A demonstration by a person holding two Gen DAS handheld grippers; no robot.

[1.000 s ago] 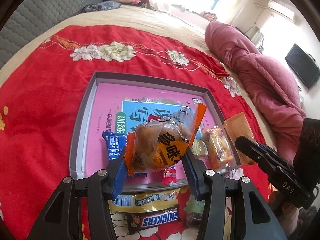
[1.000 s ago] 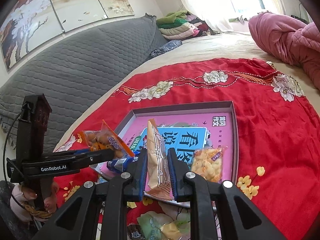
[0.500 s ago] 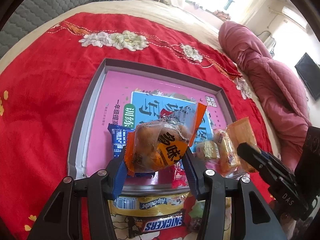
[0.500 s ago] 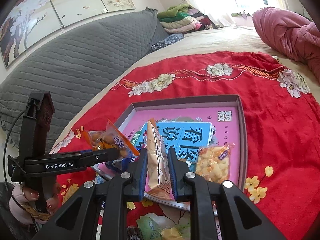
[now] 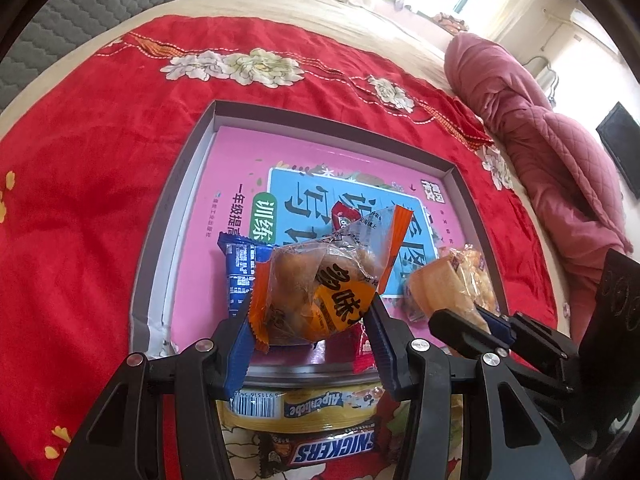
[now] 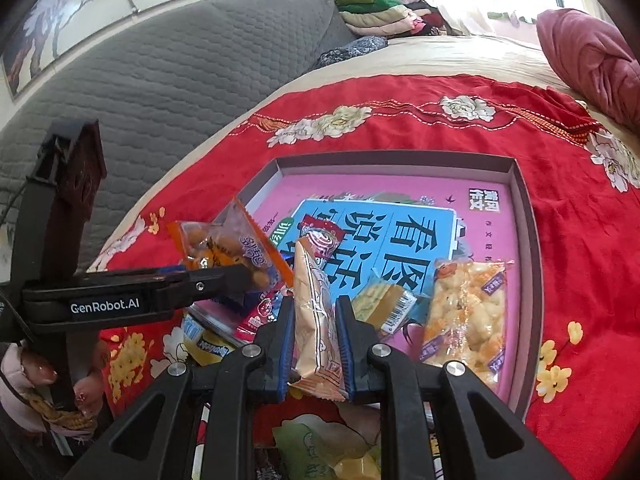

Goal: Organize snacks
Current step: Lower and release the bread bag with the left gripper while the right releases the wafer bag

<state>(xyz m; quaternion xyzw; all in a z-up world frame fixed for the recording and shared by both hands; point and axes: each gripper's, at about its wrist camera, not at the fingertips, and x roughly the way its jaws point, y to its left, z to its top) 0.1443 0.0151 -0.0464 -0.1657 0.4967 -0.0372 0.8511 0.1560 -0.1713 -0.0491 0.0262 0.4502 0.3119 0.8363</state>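
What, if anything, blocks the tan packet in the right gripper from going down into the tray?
Nothing rigid. The right gripper holds the tan packet over the tray's near edge; a yellow-green packet and a clear puffed-snack bag already lie just right of it.

"Was there room left in the tray (image 5: pixel 182 184)?"

"Plenty. Its far half, beyond the blue panel, lay bare. The near half was crowded: a blue wrapper (image 5: pixel 238 276) by the left wall, a puffed-snack bag (image 6: pixel 466 316) by the right."

"And outside it?"

"Candy bars (image 5: pixel 320 448) blocked the near rim; the red blanket (image 5: pixel 80 208) left of the tray was open."
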